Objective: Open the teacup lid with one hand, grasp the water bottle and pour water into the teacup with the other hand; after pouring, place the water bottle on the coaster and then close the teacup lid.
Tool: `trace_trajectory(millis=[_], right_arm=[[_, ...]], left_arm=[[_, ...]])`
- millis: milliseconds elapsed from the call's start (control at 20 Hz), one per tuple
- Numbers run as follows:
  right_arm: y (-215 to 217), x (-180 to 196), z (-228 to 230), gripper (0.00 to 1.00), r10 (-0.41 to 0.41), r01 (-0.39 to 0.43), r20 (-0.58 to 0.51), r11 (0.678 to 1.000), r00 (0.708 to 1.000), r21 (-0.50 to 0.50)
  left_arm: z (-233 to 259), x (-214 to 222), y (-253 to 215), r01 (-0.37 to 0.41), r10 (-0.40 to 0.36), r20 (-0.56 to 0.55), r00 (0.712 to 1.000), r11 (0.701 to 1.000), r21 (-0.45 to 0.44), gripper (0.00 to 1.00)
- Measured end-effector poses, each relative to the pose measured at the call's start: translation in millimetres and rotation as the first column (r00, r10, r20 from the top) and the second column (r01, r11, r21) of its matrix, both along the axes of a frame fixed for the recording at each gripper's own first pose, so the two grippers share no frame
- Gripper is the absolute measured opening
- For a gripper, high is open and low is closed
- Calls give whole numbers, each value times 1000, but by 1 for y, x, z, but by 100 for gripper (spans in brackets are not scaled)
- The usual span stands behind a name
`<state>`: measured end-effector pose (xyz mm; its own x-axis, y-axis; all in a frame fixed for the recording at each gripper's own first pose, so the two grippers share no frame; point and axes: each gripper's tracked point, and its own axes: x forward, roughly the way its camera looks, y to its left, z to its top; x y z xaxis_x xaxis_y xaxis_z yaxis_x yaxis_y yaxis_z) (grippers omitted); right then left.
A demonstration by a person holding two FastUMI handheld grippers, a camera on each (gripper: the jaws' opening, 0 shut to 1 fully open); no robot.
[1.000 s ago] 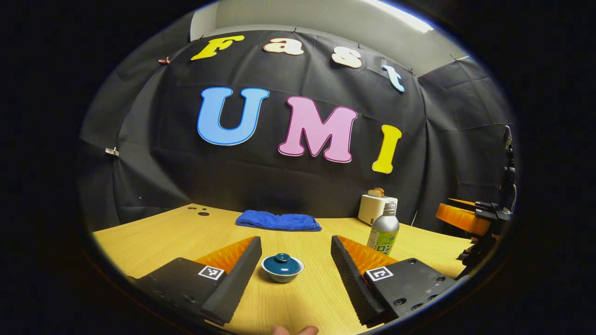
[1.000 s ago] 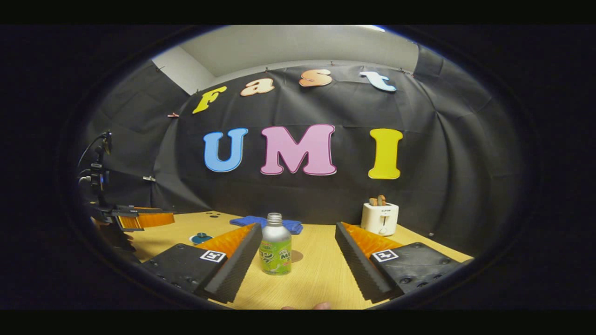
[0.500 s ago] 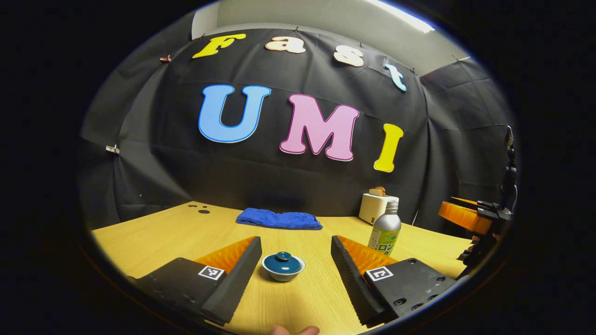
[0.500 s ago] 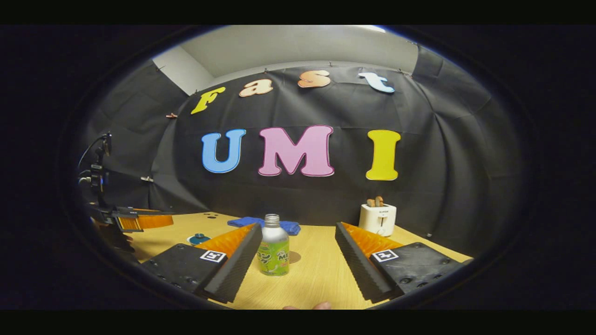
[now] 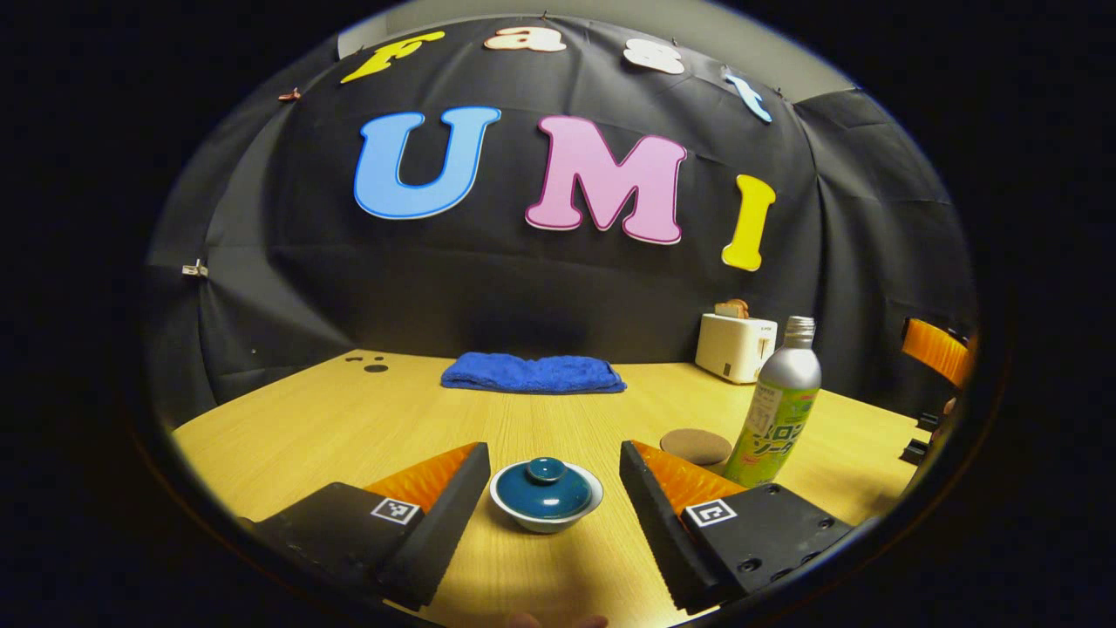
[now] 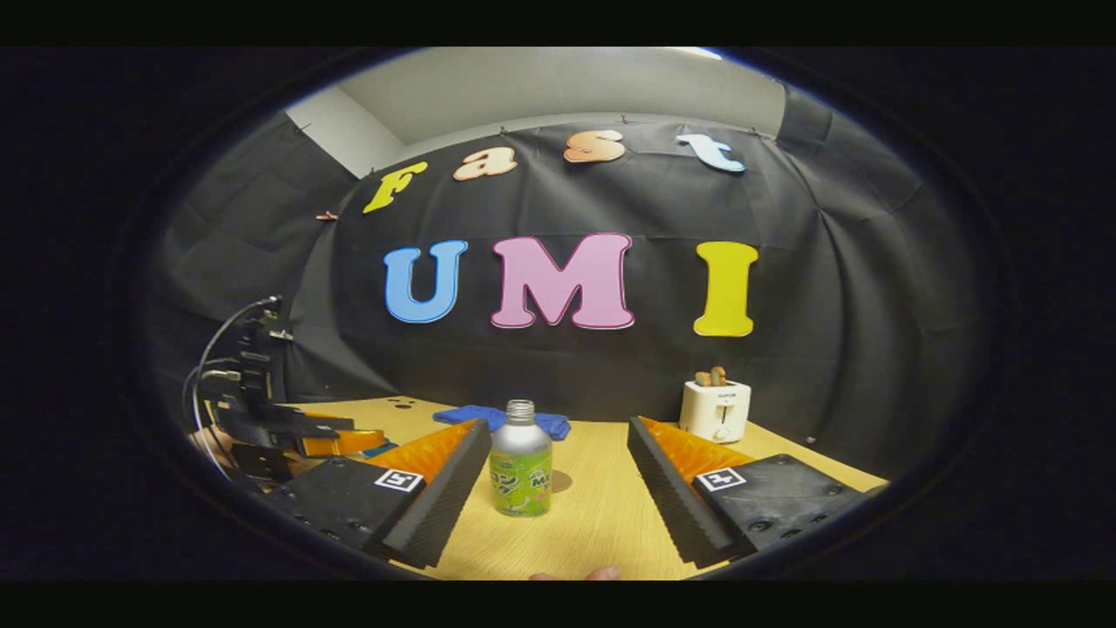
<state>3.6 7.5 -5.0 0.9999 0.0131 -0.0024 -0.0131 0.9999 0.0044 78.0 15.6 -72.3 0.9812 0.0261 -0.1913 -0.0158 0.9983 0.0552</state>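
A white teacup with a dark teal lid [image 5: 546, 494] sits on the wooden table [image 5: 331, 427], between the spread fingers of my left gripper [image 5: 554, 462], which is open and not touching it. To its right stand a silver and green water bottle [image 5: 776, 406] without a cap and a round brown coaster [image 5: 695, 446]. In the right gripper view the bottle [image 6: 520, 462] stands just ahead, nearer the left finger of my open right gripper [image 6: 556, 440]. The left gripper [image 6: 336, 441] also shows at the left of that view, low over the table.
A folded blue towel [image 5: 532, 373] lies at the back of the table by the black wall. A white toaster [image 5: 734, 344] with bread stands at the back right. Dark holes [image 5: 366, 363] mark the far left of the tabletop.
My left gripper has moved forward and lower, so the teacup, bottle and coaster look nearer and larger. The right gripper has barely shifted. Both stayed open.
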Motion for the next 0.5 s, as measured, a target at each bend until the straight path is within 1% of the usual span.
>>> trace_trajectory(millis=[150, 250, 450, 500], right_arm=[[-1, 1, -2, 98, 1, -1, -6, 1000, 1000, 3], [-1, 1, -3, 97, 3, -3, -8, 1000, 1000, 11], [-1, 2, -5, 97, 5, -4, -13, 1000, 1000, 20], [0, 1, -5, 96, 5, -5, -14, 1000, 1000, 20]], left_arm=[[-7, 15, 7, -16, 17, -17, 1000, 1000, 22, 94], [-13, 19, 7, -21, 22, -32, 999, 999, 29, 92], [-13, 27, 10, -36, 37, -24, 999, 999, 39, 83], [-16, 28, 10, -37, 38, -32, 999, 998, 41, 82]])
